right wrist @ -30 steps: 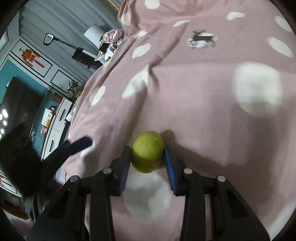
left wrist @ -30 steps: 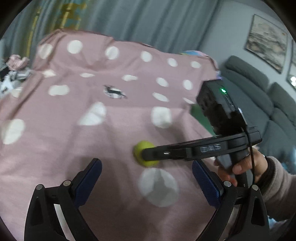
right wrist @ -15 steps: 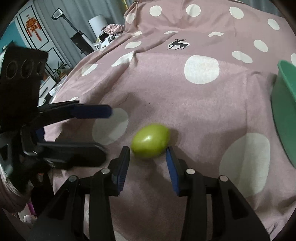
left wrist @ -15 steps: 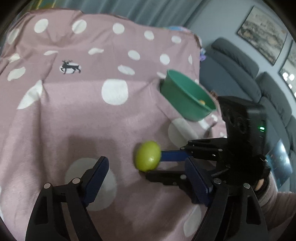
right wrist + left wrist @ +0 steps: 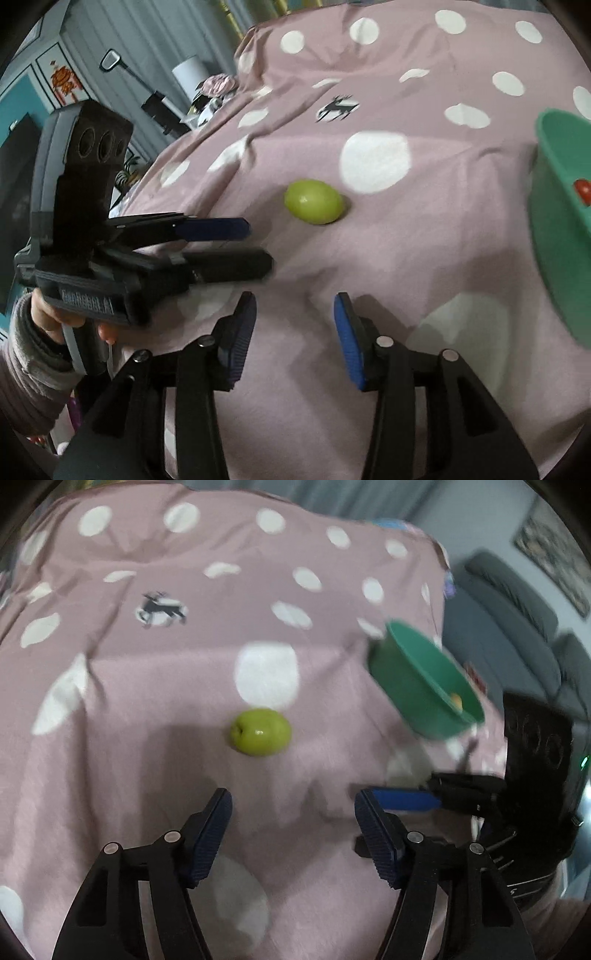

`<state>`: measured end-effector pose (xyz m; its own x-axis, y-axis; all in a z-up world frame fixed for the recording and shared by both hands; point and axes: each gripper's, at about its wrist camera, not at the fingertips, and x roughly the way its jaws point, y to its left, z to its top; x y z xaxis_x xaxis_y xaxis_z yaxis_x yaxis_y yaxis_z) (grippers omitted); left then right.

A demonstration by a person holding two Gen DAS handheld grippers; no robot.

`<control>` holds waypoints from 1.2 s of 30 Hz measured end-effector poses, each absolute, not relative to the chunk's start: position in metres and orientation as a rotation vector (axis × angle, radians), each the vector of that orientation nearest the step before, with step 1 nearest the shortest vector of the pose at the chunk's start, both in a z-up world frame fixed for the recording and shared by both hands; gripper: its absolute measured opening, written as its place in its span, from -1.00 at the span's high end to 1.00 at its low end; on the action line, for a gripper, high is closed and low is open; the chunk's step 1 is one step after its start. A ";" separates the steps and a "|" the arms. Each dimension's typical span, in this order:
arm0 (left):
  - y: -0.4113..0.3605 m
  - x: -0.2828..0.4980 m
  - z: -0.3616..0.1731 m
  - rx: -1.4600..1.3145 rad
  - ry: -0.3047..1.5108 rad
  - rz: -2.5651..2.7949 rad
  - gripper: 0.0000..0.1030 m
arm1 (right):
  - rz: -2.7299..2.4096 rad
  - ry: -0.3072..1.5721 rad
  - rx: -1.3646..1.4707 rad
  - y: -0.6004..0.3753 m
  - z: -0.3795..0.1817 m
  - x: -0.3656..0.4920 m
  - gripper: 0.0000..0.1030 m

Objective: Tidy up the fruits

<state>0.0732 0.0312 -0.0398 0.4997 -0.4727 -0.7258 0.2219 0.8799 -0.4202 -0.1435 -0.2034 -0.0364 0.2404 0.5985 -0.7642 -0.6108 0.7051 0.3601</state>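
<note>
A green fruit (image 5: 260,732) lies alone on the pink polka-dot cloth (image 5: 147,701); it also shows in the right wrist view (image 5: 314,201). A green bowl (image 5: 424,681) stands to its right, with a small yellow piece inside; the right wrist view shows the bowl (image 5: 557,229) with a red piece inside. My left gripper (image 5: 293,834) is open and empty, short of the fruit. My right gripper (image 5: 295,330) is open and empty, also short of the fruit. Each gripper appears in the other's view.
A grey sofa (image 5: 517,602) stands beyond the cloth at the right. Curtains, a lamp and clutter (image 5: 218,83) lie past the cloth's far left edge. A deer print (image 5: 160,609) marks the cloth.
My right gripper has opened, released the green fruit and pulled back from it. The fruit now rests free on the cloth. The left gripper has turned toward the fruit.
</note>
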 end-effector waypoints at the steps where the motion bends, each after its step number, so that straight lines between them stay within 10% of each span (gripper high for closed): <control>1: 0.034 0.077 -0.037 -0.297 0.950 -0.420 -0.36 | 0.819 1.036 -0.028 -0.202 -0.033 -0.137 0.09; 18: 0.049 0.160 -0.061 -0.474 1.040 -0.359 -0.35 | 0.747 1.094 -0.134 -0.133 -0.047 -0.044 0.09; 36: 0.059 0.152 -0.065 -0.609 1.000 -0.377 0.14 | 0.756 1.002 -0.110 -0.128 -0.047 -0.051 0.17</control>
